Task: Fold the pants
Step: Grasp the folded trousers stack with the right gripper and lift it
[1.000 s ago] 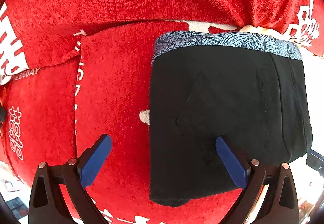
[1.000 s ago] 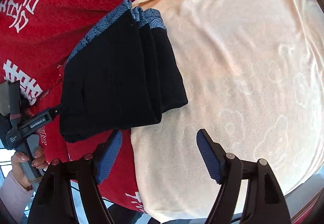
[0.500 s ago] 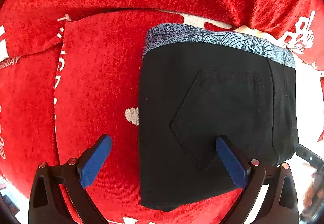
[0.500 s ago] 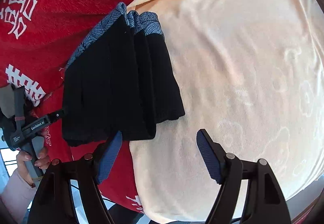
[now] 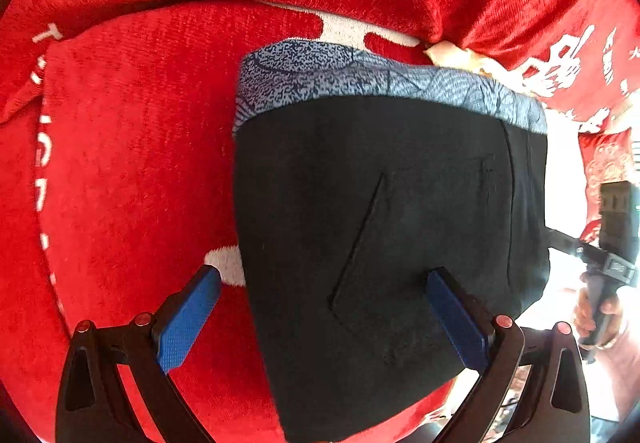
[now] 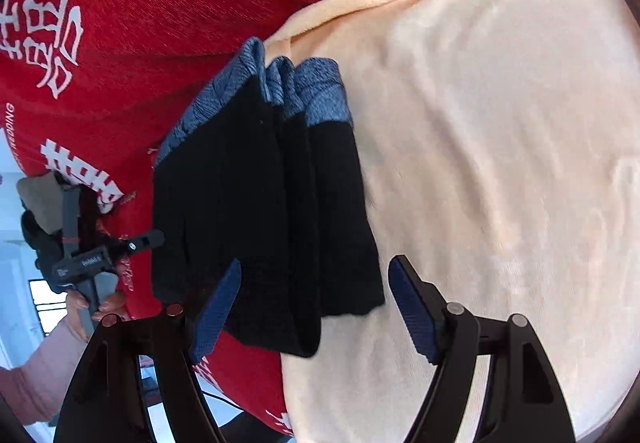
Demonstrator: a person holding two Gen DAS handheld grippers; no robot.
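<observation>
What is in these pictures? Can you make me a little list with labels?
pants: black pants, folded into a stack
waistband: blue patterned band along the far edge
under the pants: red blanket with white characters, partly peach towel
left gripper: open, holding nothing
right gripper: open, holding nothing
fold state: layers stacked, pocket on top

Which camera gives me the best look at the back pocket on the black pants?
The left wrist view: the pocket faces the camera, its stitched outline clear on the folded black pants. The right wrist view shows only the pants' stacked side layers; no pocket visible.
</observation>
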